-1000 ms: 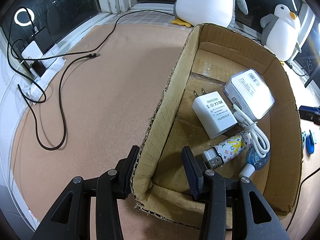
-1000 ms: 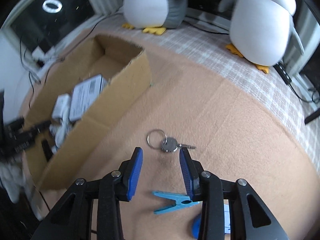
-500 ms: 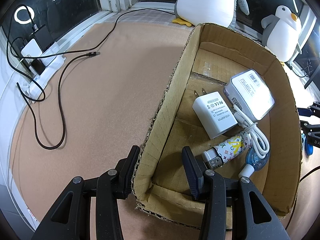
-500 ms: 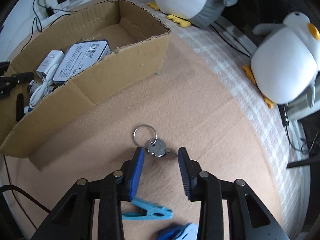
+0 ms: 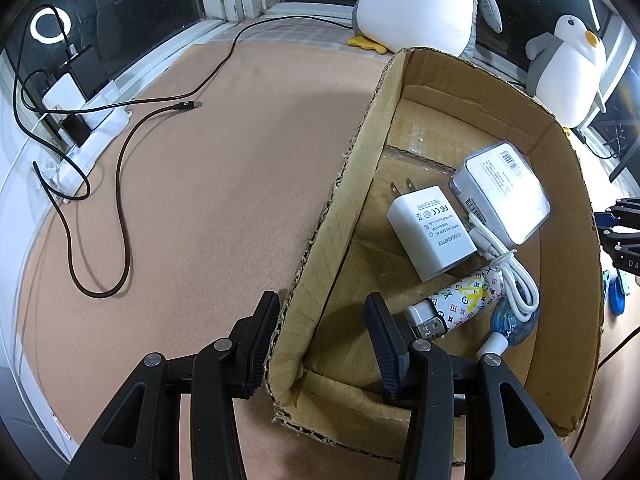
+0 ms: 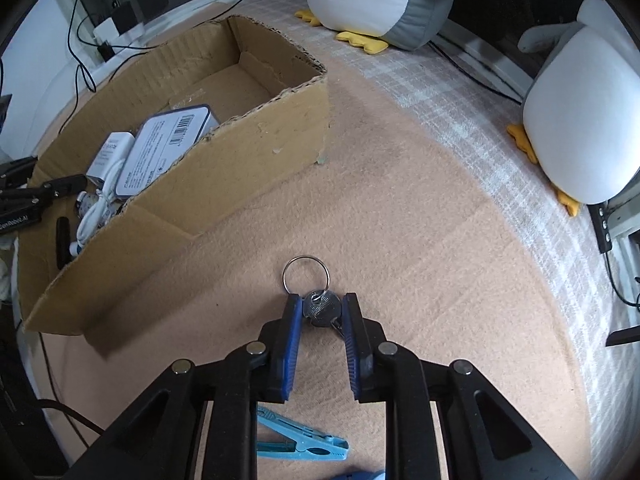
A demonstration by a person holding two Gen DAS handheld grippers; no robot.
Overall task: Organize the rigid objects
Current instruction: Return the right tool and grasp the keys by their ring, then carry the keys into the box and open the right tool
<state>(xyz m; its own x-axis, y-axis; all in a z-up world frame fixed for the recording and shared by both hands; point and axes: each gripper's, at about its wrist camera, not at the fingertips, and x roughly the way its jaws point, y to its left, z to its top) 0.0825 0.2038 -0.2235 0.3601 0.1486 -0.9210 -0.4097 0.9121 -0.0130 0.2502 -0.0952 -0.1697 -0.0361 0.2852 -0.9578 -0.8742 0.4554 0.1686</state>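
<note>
Tan felt mat (image 6: 420,216) lies under me. My right gripper (image 6: 322,314) clamps the silver key (image 6: 321,310); my left gripper (image 5: 322,334) pinches the brown cardboard box wall (image 5: 320,248).

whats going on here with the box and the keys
A person is tidying small items into an open brown cardboard box. The left hand-held gripper clamps the box's near wall, steadying it. The right hand-held gripper has its blue pads shut on a silver key with a ring lying on the tan felt mat. A white charger and other items already lie inside.
</note>
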